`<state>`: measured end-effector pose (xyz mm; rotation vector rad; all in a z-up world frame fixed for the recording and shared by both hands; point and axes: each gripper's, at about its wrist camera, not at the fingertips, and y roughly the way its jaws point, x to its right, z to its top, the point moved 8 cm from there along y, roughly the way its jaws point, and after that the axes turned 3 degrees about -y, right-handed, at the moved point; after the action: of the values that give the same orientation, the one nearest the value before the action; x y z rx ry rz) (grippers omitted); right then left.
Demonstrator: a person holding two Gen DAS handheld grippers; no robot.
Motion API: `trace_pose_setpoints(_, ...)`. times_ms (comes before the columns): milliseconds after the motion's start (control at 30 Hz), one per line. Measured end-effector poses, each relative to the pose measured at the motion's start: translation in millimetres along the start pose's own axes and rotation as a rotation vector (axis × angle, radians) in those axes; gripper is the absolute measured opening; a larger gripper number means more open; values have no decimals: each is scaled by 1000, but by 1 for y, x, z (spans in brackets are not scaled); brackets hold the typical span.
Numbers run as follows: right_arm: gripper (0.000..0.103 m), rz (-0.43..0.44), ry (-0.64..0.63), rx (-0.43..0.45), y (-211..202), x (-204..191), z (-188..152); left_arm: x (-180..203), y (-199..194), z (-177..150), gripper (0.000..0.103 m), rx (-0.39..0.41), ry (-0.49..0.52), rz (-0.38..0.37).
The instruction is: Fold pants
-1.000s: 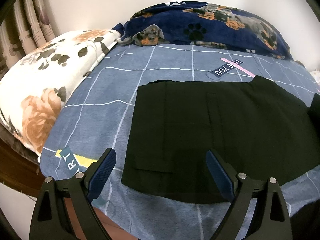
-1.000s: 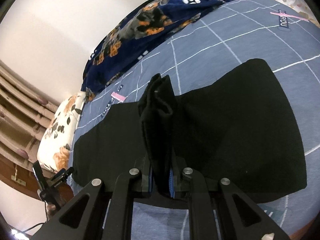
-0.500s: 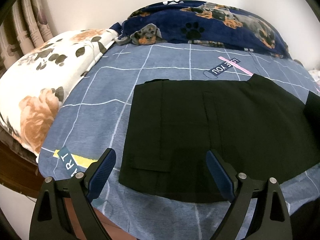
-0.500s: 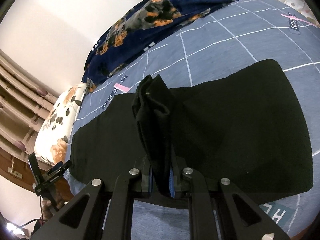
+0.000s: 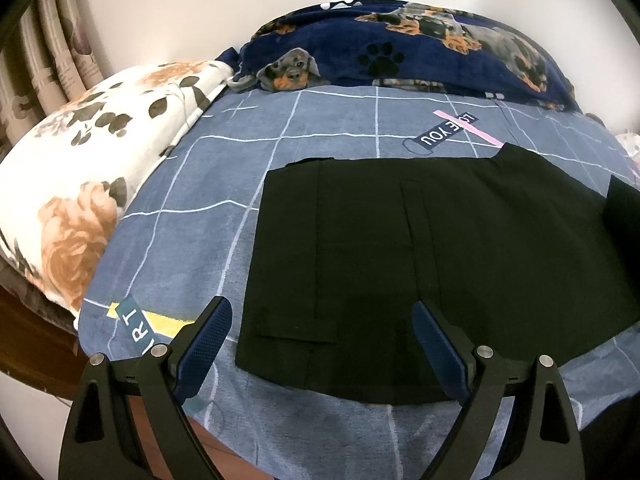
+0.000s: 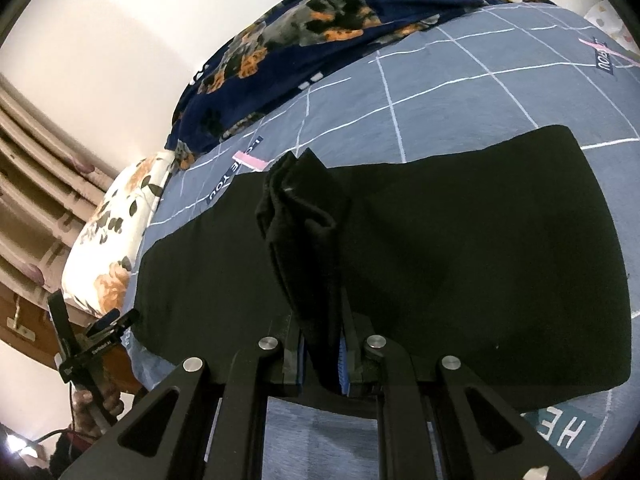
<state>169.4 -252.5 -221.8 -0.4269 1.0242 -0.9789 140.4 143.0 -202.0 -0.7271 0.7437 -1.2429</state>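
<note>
Black pants (image 5: 440, 264) lie flat across a blue grid-patterned bedsheet (image 5: 200, 184). My left gripper (image 5: 322, 344) hovers open over their near left corner, its blue pads wide apart with nothing between them. In the right wrist view the pants (image 6: 480, 240) spread across the bed, and my right gripper (image 6: 322, 364) is shut on a bunched end of the black fabric (image 6: 300, 208), which stands up as a ridge in front of the camera. The left gripper (image 6: 92, 344) shows at the far left there, held by a hand.
A floral white pillow (image 5: 76, 184) lies at the left of the bed, and a navy dog-print blanket (image 5: 400, 52) is bunched along the wall behind. Curtains (image 5: 36, 60) hang at the far left. The bed's wooden edge (image 5: 28, 344) runs below the pillow.
The right gripper has carried the pinched fabric a little leftward over the flat pants and rolled slightly. The left gripper stays open in the same place.
</note>
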Motion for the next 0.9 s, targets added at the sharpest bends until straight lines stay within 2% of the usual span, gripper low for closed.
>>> trace_pose_setpoints(900,13,-9,-45,-9,5,-11,-5,3,1,-1,92,-5,24,6)
